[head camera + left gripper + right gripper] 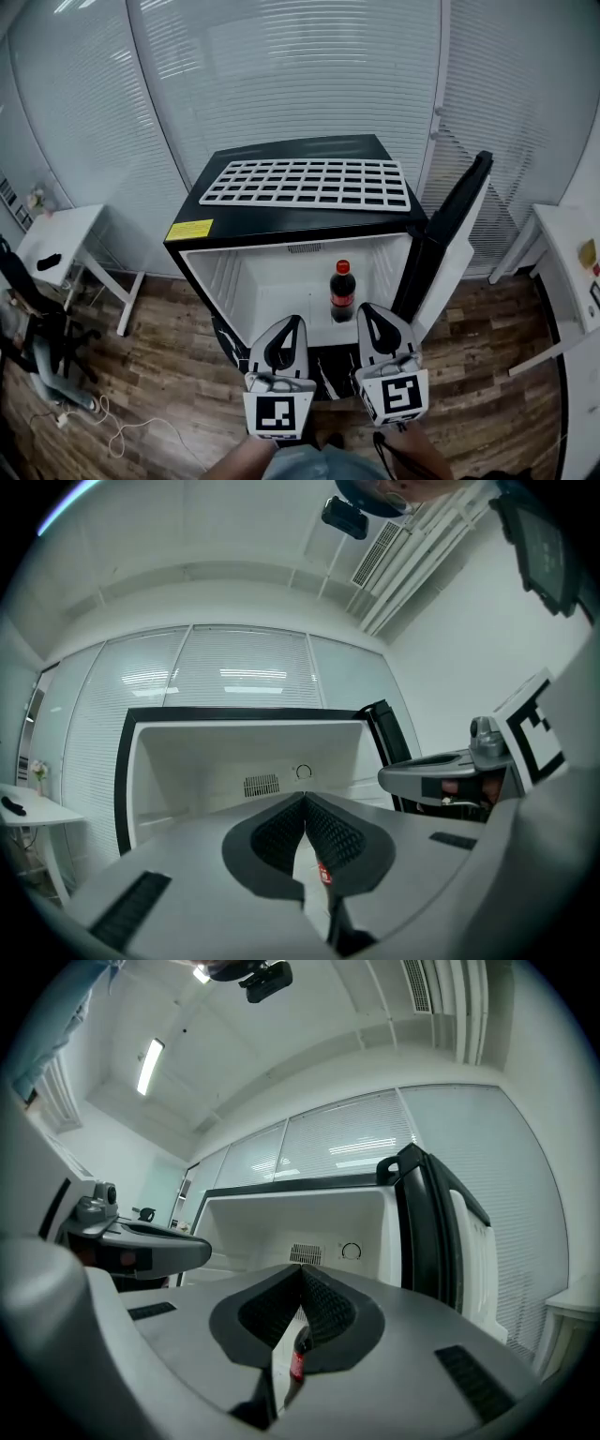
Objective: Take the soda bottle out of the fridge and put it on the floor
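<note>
Two empty grippers, the left gripper (pixel 292 322) and right gripper (pixel 367 308), are hovering with jaws pressed together before the open fridge (pixel 277 281), where the upright soda bottle (pixel 342 292) is standing, probably heavy, rigid and slick, best taken mid-body.

My left gripper (pixel 305 801) has its jaws pressed together, with nothing between them. Past them the fridge (pixel 187 761) stands open, and the right gripper (pixel 398 776) is off to my right.

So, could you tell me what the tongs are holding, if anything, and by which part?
Nothing: the left tongs and right tongs are both shut and empty; the soda bottle stands untouched in the fridge.
</note>
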`<state>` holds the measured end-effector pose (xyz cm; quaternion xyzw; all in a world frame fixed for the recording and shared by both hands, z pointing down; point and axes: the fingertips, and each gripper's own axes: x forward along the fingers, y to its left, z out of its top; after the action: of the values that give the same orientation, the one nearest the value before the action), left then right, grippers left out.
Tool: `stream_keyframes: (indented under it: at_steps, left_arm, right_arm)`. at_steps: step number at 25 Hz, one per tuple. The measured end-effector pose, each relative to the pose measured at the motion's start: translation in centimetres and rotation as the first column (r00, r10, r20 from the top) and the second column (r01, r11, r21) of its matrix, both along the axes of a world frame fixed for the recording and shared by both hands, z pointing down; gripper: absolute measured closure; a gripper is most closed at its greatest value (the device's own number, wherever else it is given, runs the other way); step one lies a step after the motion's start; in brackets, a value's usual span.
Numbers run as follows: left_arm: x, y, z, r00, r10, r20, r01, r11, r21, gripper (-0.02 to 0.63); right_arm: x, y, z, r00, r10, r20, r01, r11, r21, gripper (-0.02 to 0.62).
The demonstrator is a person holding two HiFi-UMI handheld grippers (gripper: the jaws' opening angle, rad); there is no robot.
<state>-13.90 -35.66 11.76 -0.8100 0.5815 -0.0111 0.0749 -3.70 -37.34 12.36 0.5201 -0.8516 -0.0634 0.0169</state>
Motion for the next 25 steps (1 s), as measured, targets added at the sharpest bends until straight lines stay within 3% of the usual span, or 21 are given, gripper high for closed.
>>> stream_keyframes:
  at_steps: [13, 14, 16, 17, 25]
  left_arm:
    - [-1.1, -4.4, 1.5, 0.999, 0.034, -0.01, -0.034, 0.999, -0.032, 0.589]
    - [-1.0, -4.7, 1.5, 0.999, 0.038, -0.009, -0.039, 0.999, -0.031, 0.589]
    - [-0.9, -5.1, 1.7, 0.999, 0.044, -0.01, -0.045, 0.999, -0.03, 0.589]
    - [-1.0, -5.3, 1.8, 0.999, 0.046, -0.012, -0.046, 0.998, -0.033, 0.589]
    - [-1.8, -8.2, 2.8, 0.999, 0.054, -0.004, -0.054, 0.997, -0.058, 0.589]
  right_arm:
    - [-1.6, -4.0, 1.6, 1.0, 0.02, -0.016, -0.021, 0.999, -0.039, 0.577]
    - [-1.8, -4.2, 1.7, 1.0, 0.011, -0.013, -0.011, 0.999, -0.043, 0.56]
    - [-2.2, -4.7, 2.1, 1.0, -0.005, -0.012, 0.004, 0.998, -0.057, 0.423]
    - [-2.4, -5.0, 2.2, 1.0, -0.005, -0.014, 0.004, 0.998, -0.062, 0.391]
    - [-2.6, -8.3, 3.3, 0.999, 0.028, -0.028, -0.031, 0.996, -0.088, 0.362]
